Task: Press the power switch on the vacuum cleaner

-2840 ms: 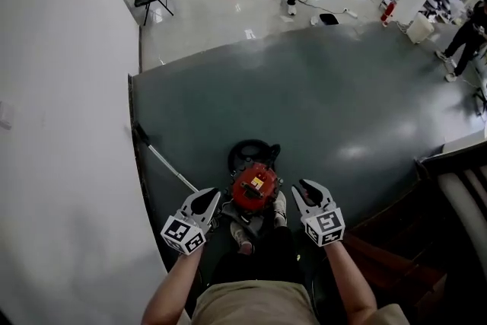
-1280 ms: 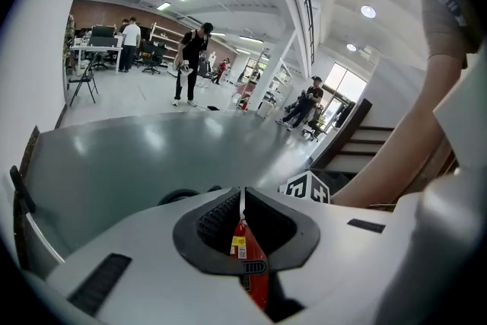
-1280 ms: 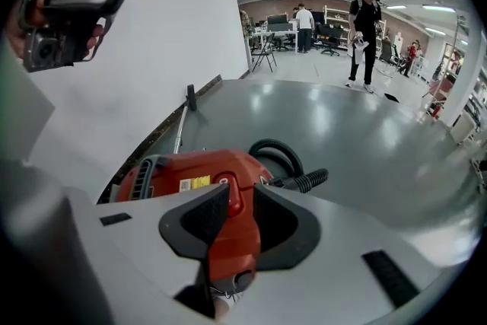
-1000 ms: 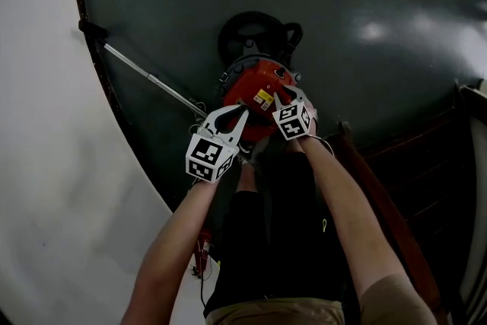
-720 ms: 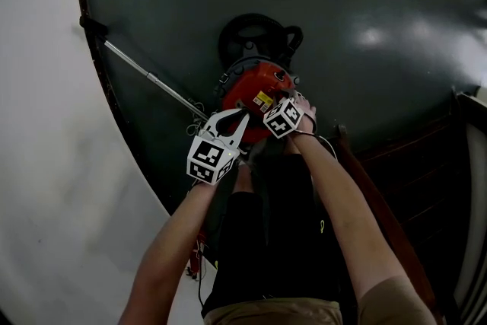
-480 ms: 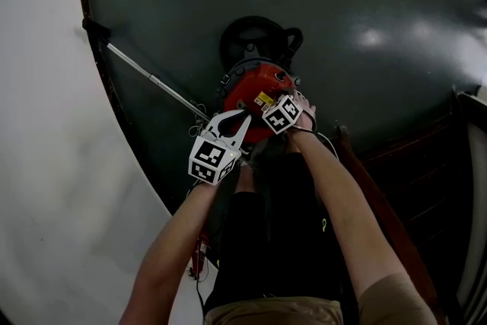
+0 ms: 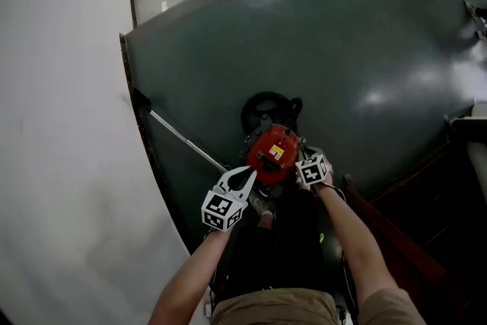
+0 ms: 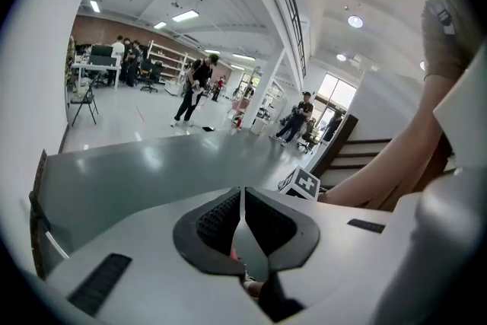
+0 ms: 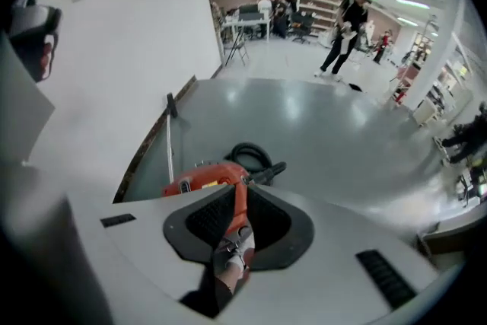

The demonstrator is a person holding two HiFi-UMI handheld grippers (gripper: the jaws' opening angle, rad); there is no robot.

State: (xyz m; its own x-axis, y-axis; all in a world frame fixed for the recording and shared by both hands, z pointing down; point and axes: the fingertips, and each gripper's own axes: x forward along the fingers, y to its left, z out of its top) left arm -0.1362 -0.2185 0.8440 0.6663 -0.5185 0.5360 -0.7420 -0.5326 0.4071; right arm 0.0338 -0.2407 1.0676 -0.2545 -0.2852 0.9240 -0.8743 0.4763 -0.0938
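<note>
Right gripper (image 7: pixel 303 157) and left gripper (image 7: pixel 249 176) are both closed and empty, near the red vacuum cleaner (image 7: pixel 274 151).

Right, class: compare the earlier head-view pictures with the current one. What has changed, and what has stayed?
Both grippers have risen away from the red vacuum cleaner: the right gripper, down on its top a moment ago, is now clear of it, shut and empty; the left gripper, also shut, rose too. The vacuum cleaner, hose and wand stayed put.

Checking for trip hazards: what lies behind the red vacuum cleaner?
A coiled black hose lies on the floor behind the vacuum cleaner; the body covers where it connects.
</note>
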